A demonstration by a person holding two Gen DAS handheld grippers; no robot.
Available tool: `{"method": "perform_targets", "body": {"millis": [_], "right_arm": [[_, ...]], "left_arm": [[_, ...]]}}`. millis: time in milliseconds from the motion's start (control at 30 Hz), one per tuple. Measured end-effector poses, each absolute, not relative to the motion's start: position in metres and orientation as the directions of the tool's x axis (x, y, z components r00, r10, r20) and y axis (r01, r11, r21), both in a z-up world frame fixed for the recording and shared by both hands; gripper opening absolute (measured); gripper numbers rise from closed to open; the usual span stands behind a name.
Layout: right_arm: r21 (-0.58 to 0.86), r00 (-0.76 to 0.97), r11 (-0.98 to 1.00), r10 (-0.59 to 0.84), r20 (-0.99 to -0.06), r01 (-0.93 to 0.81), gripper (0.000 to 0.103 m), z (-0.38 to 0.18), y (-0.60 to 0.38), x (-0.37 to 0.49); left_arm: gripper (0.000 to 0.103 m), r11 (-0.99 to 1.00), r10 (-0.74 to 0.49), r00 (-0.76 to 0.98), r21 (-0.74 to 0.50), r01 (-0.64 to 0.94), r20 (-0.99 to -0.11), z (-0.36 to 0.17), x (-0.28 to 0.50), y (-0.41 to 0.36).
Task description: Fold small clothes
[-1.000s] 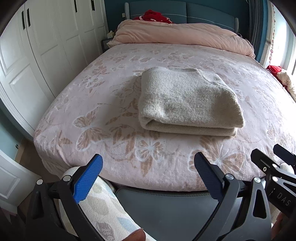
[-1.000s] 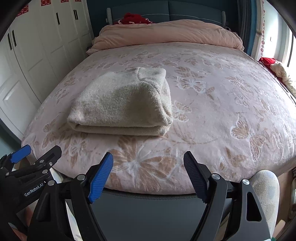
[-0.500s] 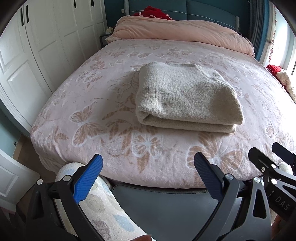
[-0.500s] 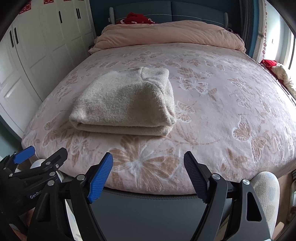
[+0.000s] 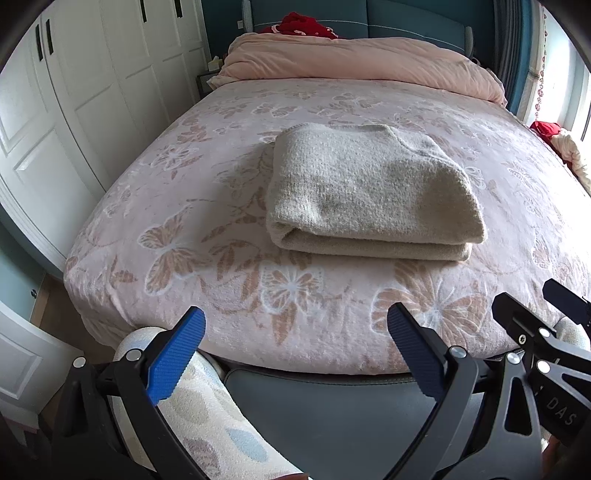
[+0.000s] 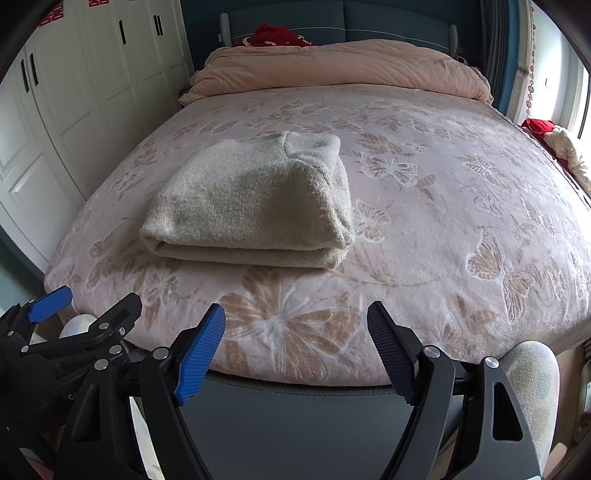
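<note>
A beige knitted garment lies folded into a neat rectangle on the pink butterfly-patterned bed; it also shows in the right wrist view. My left gripper is open and empty, held off the foot of the bed, short of the garment. My right gripper is open and empty too, beside the left one and also short of the bed edge. The right gripper's side shows in the left wrist view, and the left gripper's side in the right wrist view.
A rolled pink duvet and red cloth lie at the headboard. White wardrobe doors stand along the left. A dark bed frame edge and the person's patterned trouser knees are below the grippers. Clothes lie at the right.
Both grippers have tilted or risen slightly, so the bed and the folded garment sit a little lower and nearer in view. The garment has not moved. Both grippers stay open.
</note>
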State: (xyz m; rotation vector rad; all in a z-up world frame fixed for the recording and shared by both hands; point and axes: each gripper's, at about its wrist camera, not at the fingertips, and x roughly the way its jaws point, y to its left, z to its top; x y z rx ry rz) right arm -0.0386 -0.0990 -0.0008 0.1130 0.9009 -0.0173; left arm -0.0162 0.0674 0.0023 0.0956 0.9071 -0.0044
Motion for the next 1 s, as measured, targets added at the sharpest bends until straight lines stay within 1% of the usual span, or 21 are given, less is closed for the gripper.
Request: {"method": "perform_targets", "body": {"millis": [367,567,833,1000], "right_arm": [[0.09,0.621,0.994,0.032,-0.783,0.063,0.077,-0.0014,-0.0955,-0.039],[0.104,0.625,0.991,0.031,-0.78,0.08,0.078,-0.0005,-0.0984,-0.0398],[0.109,0.628,0.991,0.035,-0.778,0.079,0.078,-0.0003,-0.1003,-0.0404],[0.107,0.63,0.991,0.032,-0.776,0.081,0.078,-0.0002,-0.1002,-0.0402]], "left_arm": [[0.097,0.995,0.053,0.612,0.096,0.038,-0.789,0.001,-0.0154,0.0669],[0.097,0.994,0.058,0.633,0.106,0.039,-0.772,0.0039,-0.0164,0.0647],[0.096,0.994,0.058,0.634,0.104,0.036,-0.771,0.0045,-0.014,0.0621],[0.095,0.996,0.042,0.63,0.081,0.034,-0.775,0.0035,-0.014,0.0621]]}}
